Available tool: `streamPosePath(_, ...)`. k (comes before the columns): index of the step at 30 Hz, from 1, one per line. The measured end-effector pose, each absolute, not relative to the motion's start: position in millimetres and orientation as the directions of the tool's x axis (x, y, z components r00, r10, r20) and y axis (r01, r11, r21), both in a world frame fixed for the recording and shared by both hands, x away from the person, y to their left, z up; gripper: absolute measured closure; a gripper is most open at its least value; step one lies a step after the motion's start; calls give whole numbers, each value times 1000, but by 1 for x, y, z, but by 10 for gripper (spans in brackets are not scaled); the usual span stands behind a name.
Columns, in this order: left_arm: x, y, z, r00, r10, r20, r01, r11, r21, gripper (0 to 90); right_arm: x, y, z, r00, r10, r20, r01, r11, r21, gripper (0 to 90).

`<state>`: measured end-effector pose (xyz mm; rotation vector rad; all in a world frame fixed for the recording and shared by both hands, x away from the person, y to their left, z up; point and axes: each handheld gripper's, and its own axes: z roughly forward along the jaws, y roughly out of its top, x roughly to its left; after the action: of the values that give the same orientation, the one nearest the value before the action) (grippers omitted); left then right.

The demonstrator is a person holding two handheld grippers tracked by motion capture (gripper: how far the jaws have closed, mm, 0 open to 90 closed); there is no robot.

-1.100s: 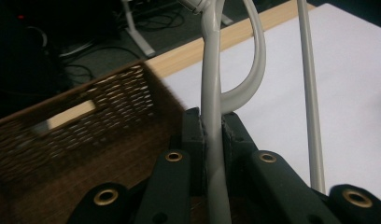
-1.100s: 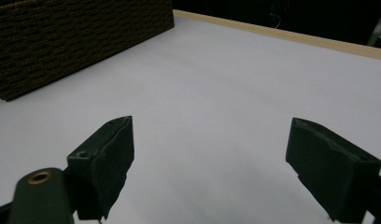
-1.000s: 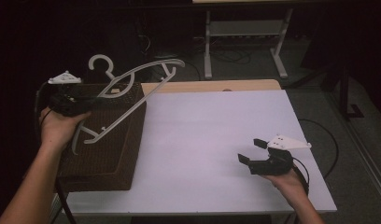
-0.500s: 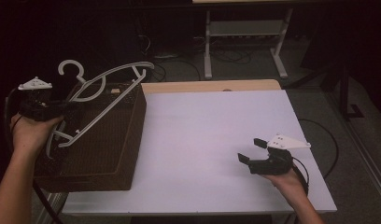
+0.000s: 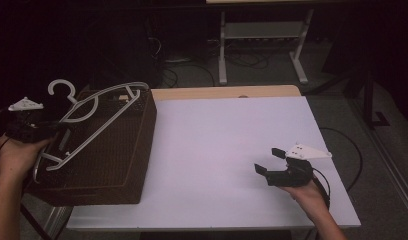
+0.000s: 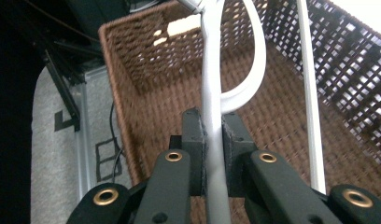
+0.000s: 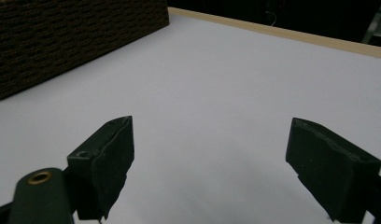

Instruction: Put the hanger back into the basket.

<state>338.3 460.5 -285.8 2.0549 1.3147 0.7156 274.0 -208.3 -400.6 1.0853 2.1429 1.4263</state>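
In the high view, the left hand-held gripper (image 5: 39, 131) is clamped on a white hanger (image 5: 94, 117), which lies tilted across the open top of a brown woven basket (image 5: 114, 150). The hanger's hook rises past the basket's far left corner. The basket stands on the left end of the white tabletop (image 5: 217, 150). The right hand-held gripper (image 5: 270, 161) rests on the tabletop well to the right of the basket, its jaws spread with nothing between them. No writing can be read on anything here.

In the left gripper view, the two pads press on one white bar of the hanger (image 6: 212, 107), just above the basket (image 6: 146, 93). A pale tag on the basket's far wall is too blurred to read.

In the right gripper view, the right hand-held gripper (image 7: 209, 154) stands wide open over the bare tabletop (image 7: 216, 84), with the basket (image 7: 62, 37) at the upper left, well apart from it.
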Motion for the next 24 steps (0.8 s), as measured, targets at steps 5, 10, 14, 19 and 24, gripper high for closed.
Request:
streamPosePath(5, 336, 466, -296, 371, 921, 115, 623, -339, 705, 823, 274, -207, -401, -645, 754, 128, 410, 199, 890, 147)
streamPosePath(10, 338, 466, -305, 382, 917, 114, 637, -351, 686, 819, 275, -207, -401, -643, 755, 127, 408, 198, 891, 146)
streamPosePath(14, 341, 466, -313, 391, 913, 115, 651, -363, 667, 815, 275, -208, -401, -642, 756, 125, 406, 198, 892, 147)
streamPosePath(19, 346, 465, -318, 390, 910, 136, 662, -381, 646, 809, 275, -209, -401, -641, 758, 124, 404, 195, 894, 147)
streamPosePath(24, 345, 469, -314, 379, 920, 99, 628, -334, 702, 643, 275, -209, -400, -643, 757, 118, 397, 197, 896, 147)
